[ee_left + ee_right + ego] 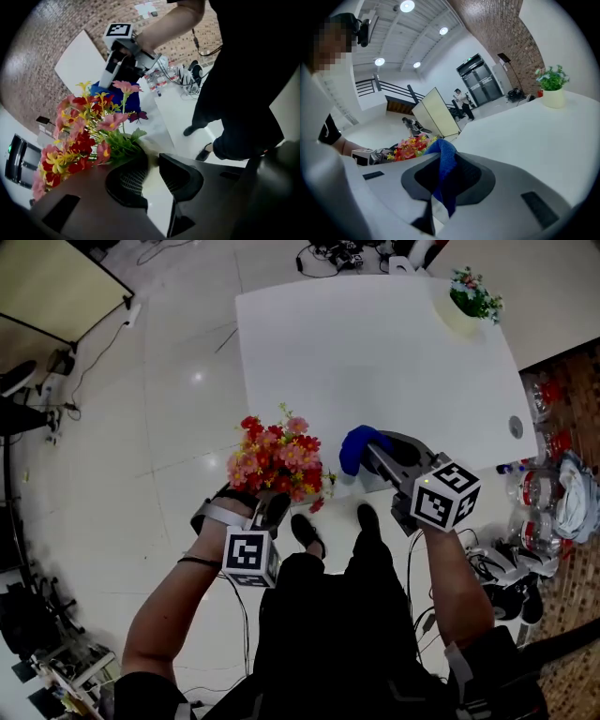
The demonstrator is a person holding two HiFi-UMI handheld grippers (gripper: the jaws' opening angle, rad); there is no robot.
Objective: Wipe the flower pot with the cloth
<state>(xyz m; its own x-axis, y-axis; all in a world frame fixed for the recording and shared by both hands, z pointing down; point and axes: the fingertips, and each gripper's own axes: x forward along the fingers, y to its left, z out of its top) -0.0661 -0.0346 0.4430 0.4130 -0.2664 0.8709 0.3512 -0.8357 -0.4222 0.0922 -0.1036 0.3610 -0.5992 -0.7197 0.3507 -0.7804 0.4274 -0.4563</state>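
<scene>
A person is standing at the near edge of a white table (375, 362), holding a gripper in each hand. The left forearm is reaching forward and down off the table's near left corner, with the left gripper (268, 510) pointing steeply at the floor. Its jaws are pinching the flower pot (149, 186), which is hanging beside that corner, clear of the tabletop and crowned with red, pink and yellow flowers (277, 460).

The right arm is stretching over the table's near edge. The right gripper (373, 452) is lying almost level and aiming toward the blooms, its jaws pressing on a bunched blue cloth (356, 448) near them.

From overhead the blooms are hiding the pot. Only the left gripper view is showing its pale wall between the jaws, along with water bottles (159, 80) beyond the table. The right gripper view alone is showing a cream panel (436, 117) and a standing person (461, 101) well away from the table. A small potted plant (469, 301) is sitting on the table's far right corner.
</scene>
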